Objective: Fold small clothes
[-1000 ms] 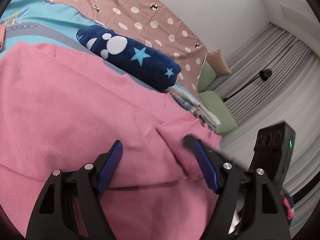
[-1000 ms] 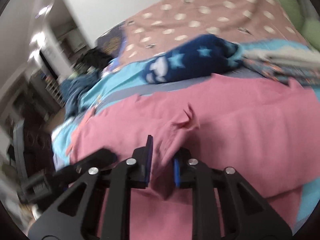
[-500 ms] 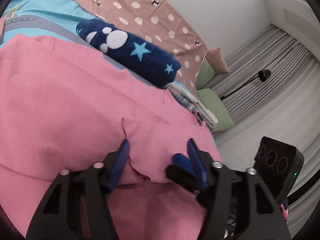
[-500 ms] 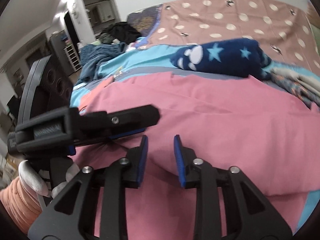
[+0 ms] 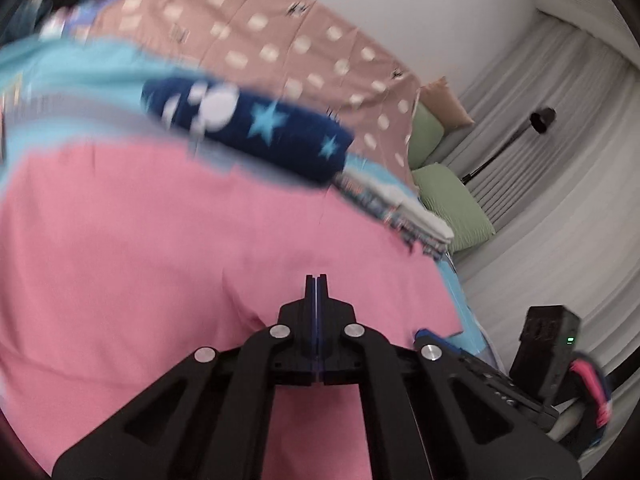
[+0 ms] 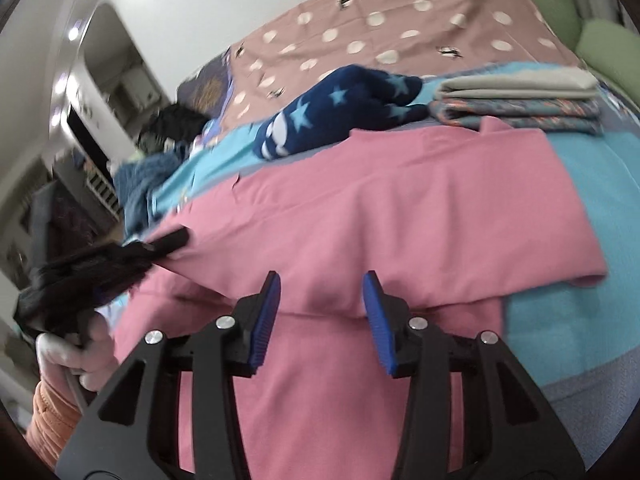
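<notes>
Pink garment (image 6: 380,208) is spread across the bed, folded over itself, filling the middle of both views. Underneath it is a light blue sheet (image 6: 592,184), bare at 3 o'clock in the right wrist view.

Right wrist view only: folded stack of clothes (image 6: 516,100) at 1 o'clock, touching the far corner of the pink garment; dark heap of laundry (image 6: 176,124) at 10 o'clock; the person's gloved hand (image 6: 72,356) at 8 o'clock, holding the left gripper (image 6: 172,240), whose tip sits at the garment's left edge fold (blurred, so contact there is hard to read).

Left wrist view only: green pillows (image 5: 452,200) and a floor lamp (image 5: 540,120) against grey curtains at 2–3 o'clock. Frame is motion-blurred.

Both views: navy star-print roll (image 5: 248,132) at 12 o'clock beyond the pink garment, on the blue sheet, with a brown dotted bedspread (image 5: 280,48) behind.

Left gripper, own view (image 5: 316,280): blue pads pressed flat together, no gap visible. Cannot tell whether cloth is pinched between them.

Right gripper (image 6: 320,284): jaws moderately wide, nothing between them, tips just over the folded edge of the pink garment near the bed's front.
</notes>
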`<state>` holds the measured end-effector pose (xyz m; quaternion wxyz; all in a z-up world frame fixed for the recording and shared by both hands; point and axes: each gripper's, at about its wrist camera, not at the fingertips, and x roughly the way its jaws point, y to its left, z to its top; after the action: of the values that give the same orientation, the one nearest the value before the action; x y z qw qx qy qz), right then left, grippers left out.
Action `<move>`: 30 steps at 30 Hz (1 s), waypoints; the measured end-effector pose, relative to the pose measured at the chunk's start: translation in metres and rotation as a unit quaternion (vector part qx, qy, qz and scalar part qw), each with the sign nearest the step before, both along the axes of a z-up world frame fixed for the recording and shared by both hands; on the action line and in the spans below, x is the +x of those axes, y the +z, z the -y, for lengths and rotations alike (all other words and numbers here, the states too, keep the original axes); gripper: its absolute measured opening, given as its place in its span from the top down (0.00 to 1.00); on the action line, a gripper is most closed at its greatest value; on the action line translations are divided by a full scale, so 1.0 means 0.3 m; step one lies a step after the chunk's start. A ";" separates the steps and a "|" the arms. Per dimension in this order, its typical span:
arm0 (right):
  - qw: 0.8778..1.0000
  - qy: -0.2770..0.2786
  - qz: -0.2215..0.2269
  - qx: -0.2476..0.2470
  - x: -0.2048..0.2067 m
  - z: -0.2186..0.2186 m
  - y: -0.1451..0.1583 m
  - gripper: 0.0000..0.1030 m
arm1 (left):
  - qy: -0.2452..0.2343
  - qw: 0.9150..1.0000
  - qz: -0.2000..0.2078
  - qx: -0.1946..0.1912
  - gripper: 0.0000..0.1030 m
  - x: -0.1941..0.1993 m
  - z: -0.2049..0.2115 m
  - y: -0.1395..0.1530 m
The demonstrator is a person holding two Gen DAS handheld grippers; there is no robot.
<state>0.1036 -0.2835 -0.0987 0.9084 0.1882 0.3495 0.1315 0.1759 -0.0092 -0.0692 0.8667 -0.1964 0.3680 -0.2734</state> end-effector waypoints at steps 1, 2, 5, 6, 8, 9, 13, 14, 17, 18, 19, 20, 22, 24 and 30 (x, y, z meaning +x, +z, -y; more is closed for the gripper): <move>1.000 0.001 0.001 0.003 0.000 0.005 0.002 0.57 | -0.002 1.000 0.009 0.009 1.00 0.003 0.001 0.029; 1.000 0.003 0.001 0.006 0.000 0.007 0.002 0.56 | -0.003 1.000 0.012 0.019 1.00 0.007 -0.002 0.056; 1.000 0.009 -0.002 0.003 -0.003 0.000 -0.005 0.55 | -0.002 0.999 0.006 0.043 0.97 0.012 -0.015 0.062; 1.000 0.015 -0.002 0.001 -0.003 -0.008 -0.007 0.55 | 0.002 0.999 -0.007 0.049 0.89 0.013 -0.021 0.043; 1.000 0.021 0.000 -0.003 -0.004 -0.017 -0.006 0.53 | 0.020 0.997 -0.048 0.052 0.62 0.009 -0.044 -0.014; 1.000 0.026 0.001 -0.008 -0.005 -0.026 -0.005 0.53 | 0.025 0.997 -0.062 0.050 0.62 0.001 -0.054 -0.044; 0.997 0.061 0.016 -0.053 -0.012 -0.100 0.027 0.51 | 0.035 0.994 -0.096 0.023 0.60 -0.042 -0.100 -0.121; 0.992 0.086 0.029 -0.084 -0.016 -0.157 0.046 0.51 | 0.039 0.994 -0.100 0.009 0.60 -0.050 -0.116 -0.129; 0.970 0.162 0.062 -0.170 -0.037 -0.331 0.081 0.51 | 0.055 0.994 -0.095 -0.002 0.57 -0.060 -0.151 -0.111; 0.962 0.186 0.067 -0.187 -0.040 -0.377 0.084 0.51 | 0.059 0.995 -0.085 -0.002 0.55 -0.068 -0.159 -0.101; 0.954 0.210 0.072 -0.203 -0.041 -0.425 0.084 0.51 | 0.063 0.995 -0.076 -0.003 0.52 -0.073 -0.165 -0.087; 0.945 0.229 0.076 -0.221 -0.035 -0.473 0.080 0.51 | 0.066 0.996 -0.067 -0.008 0.50 -0.079 -0.176 -0.074; 0.936 0.241 0.075 -0.245 -0.008 -0.546 0.070 0.51 | 0.072 0.995 -0.057 -0.026 0.48 -0.087 -0.206 -0.067; 0.936 0.247 0.067 -0.243 0.029 -0.592 0.062 0.51 | 0.078 0.995 -0.055 -0.041 0.48 -0.083 -0.227 -0.074; 0.931 0.234 0.025 -0.278 0.125 -0.669 -0.004 0.62 | 0.084 0.990 -0.068 -0.087 0.48 -0.062 -0.280 -0.147</move>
<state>0.1411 -0.0826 -0.1001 0.8765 -0.1620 0.3831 0.2423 0.1572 0.0747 -0.1132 0.8390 -0.3197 0.3835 -0.2166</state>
